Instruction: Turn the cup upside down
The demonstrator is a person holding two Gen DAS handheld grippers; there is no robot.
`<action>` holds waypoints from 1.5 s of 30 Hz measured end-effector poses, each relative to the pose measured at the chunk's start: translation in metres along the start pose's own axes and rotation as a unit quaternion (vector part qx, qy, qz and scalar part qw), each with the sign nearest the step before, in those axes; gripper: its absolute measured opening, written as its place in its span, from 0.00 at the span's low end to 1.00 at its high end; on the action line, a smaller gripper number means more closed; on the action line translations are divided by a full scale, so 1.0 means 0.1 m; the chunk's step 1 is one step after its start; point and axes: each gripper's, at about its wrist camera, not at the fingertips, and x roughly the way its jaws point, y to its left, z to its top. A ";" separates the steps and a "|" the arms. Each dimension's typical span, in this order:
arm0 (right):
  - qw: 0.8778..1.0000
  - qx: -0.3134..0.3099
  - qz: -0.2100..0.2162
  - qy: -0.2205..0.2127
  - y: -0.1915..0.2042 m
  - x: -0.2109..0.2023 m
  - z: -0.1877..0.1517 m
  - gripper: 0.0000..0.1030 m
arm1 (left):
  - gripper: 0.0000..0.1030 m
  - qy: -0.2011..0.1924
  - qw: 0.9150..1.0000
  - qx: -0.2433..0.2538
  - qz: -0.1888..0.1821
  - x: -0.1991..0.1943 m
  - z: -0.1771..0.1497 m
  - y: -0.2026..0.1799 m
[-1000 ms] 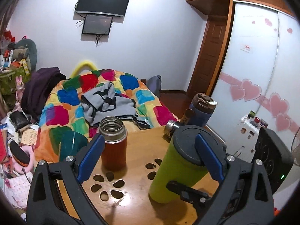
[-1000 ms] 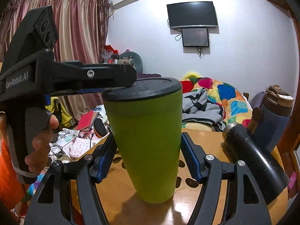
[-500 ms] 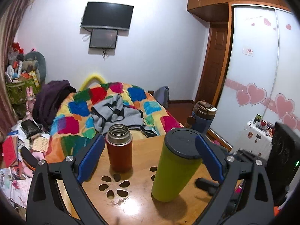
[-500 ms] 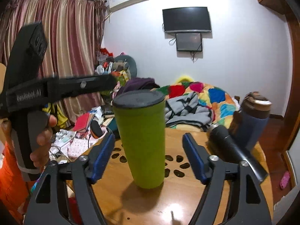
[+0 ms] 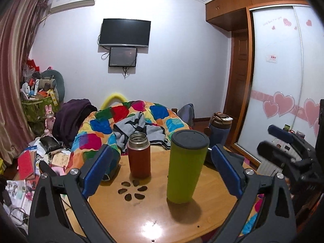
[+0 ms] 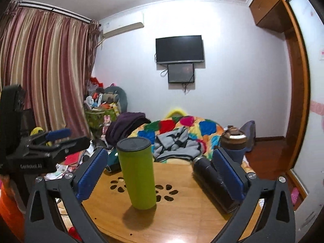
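1. While both claws hang back, the green cup (image 5: pixel 186 166) stands near the middle of the table (image 5: pixel 154 220), dark end up, likely already flipped.
2. The left gripper (image 5: pixel 162 170) gapes wide, empty.
3. The right gripper (image 6: pixel 160 174) is equally spread, empty, beside a lying dark flask (image 6: pixel 212 182).
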 end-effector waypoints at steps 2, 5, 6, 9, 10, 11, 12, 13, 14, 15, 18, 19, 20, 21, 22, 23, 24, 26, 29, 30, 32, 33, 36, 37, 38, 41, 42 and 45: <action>1.000 -0.002 -0.007 -0.006 0.01 -0.07 0.01 1.00 | 0.97 -0.003 1.000 0.000 0.003 -0.06 -0.03 -0.02; 1.000 0.000 -0.016 -0.010 0.04 -0.15 0.02 1.00 | 0.98 -0.012 1.000 0.003 0.010 -0.15 -0.08 -0.07; 1.000 0.002 -0.017 -0.010 0.04 -0.16 0.01 1.00 | 0.99 -0.015 1.000 0.005 0.013 -0.18 -0.10 -0.08; 1.000 0.006 -0.024 -0.010 0.05 -0.21 -0.03 1.00 | 1.00 -0.020 1.000 0.010 0.020 -0.24 -0.15 -0.14; 1.000 0.008 -0.025 -0.009 0.06 -0.22 -0.04 1.00 | 1.00 -0.019 1.000 0.011 0.020 -0.24 -0.17 -0.16; 1.000 0.010 -0.025 -0.007 0.06 -0.23 -0.04 1.00 | 1.00 -0.018 1.000 0.012 0.020 -0.24 -0.18 -0.17; 1.000 0.011 -0.026 -0.006 0.04 -0.22 -0.05 1.00 | 1.00 -0.016 1.000 0.012 0.018 -0.24 -0.19 -0.19; 1.000 0.012 -0.027 -0.005 0.04 -0.23 -0.05 1.00 | 1.00 -0.014 1.000 0.010 0.016 -0.24 -0.20 -0.19; 1.000 0.012 -0.028 -0.005 0.03 -0.23 -0.06 1.00 | 1.00 -0.012 1.000 0.008 0.013 -0.24 -0.21 -0.20; 1.000 0.013 -0.028 -0.004 0.03 -0.23 -0.06 1.00 | 1.00 -0.010 1.000 0.007 0.011 -0.23 -0.22 -0.20; 0.999 0.015 -0.029 -0.003 0.01 -0.22 -0.06 1.00 | 1.00 -0.010 1.000 0.007 0.011 -0.22 -0.23 -0.21; 0.999 0.015 -0.029 -0.003 0.00 -0.21 -0.06 1.00 | 1.00 -0.010 1.000 0.008 0.011 -0.23 -0.23 -0.21; 0.999 0.015 -0.030 -0.003 0.00 -0.21 -0.06 1.00 | 1.00 -0.011 1.000 0.009 0.013 -0.23 -0.23 -0.22; 0.999 0.015 -0.030 -0.003 0.01 -0.21 -0.06 1.00 | 1.00 -0.011 1.000 0.009 0.013 -0.23 -0.23 -0.22; 0.999 0.014 -0.029 -0.002 0.00 -0.21 -0.06 1.00 | 1.00 -0.011 1.000 0.009 0.013 -0.23 -0.23 -0.22; 0.999 0.014 -0.029 -0.002 0.01 -0.20 -0.06 1.00 | 1.00 -0.011 1.000 0.008 0.013 -0.23 -0.23 -0.22; 0.999 0.014 -0.029 -0.002 0.00 -0.20 -0.07 1.00 | 1.00 -0.011 1.000 0.008 0.013 -0.23 -0.23 -0.22; 1.000 0.015 -0.028 -0.001 0.00 -0.20 -0.06 1.00 | 1.00 -0.011 1.000 0.007 0.014 -0.23 -0.23 -0.22; 0.999 0.014 -0.028 0.000 0.01 -0.20 -0.07 1.00 | 1.00 -0.011 1.000 0.007 0.015 -0.23 -0.22 -0.21; 1.000 0.014 -0.028 0.000 0.02 -0.20 -0.07 1.00 | 1.00 -0.011 1.000 0.008 0.015 -0.23 -0.22 -0.21; 1.000 0.014 -0.028 0.000 0.02 -0.19 -0.07 1.00 | 1.00 -0.013 1.000 0.008 0.015 -0.24 -0.21 -0.22; 1.000 0.014 -0.028 0.000 0.02 -0.19 -0.07 1.00 | 1.00 -0.013 1.000 0.007 0.015 -0.24 -0.21 -0.22; 0.999 0.014 -0.028 0.000 0.02 -0.19 -0.07 1.00 | 1.00 -0.013 1.000 0.008 0.015 -0.24 -0.22 -0.22; 0.999 0.015 -0.028 0.000 0.02 -0.19 -0.07 1.00 | 1.00 -0.014 1.000 0.008 0.016 -0.24 -0.22 -0.23; 1.000 0.015 -0.028 0.000 0.02 -0.19 -0.07 1.00 | 1.00 -0.014 1.000 0.009 0.017 -0.25 -0.21 -0.23; 0.999 0.015 -0.028 0.000 0.02 -0.18 -0.08 1.00 | 1.00 -0.015 1.000 0.010 0.017 -0.25 -0.22 -0.23; 0.999 0.016 -0.028 0.001 0.03 -0.18 -0.08 1.00 | 1.00 -0.015 1.000 0.009 0.017 -0.25 -0.22 -0.23; 1.000 0.016 -0.027 0.001 0.03 -0.17 -0.09 1.00 | 1.00 -0.015 1.000 0.009 0.018 -0.25 -0.21 -0.23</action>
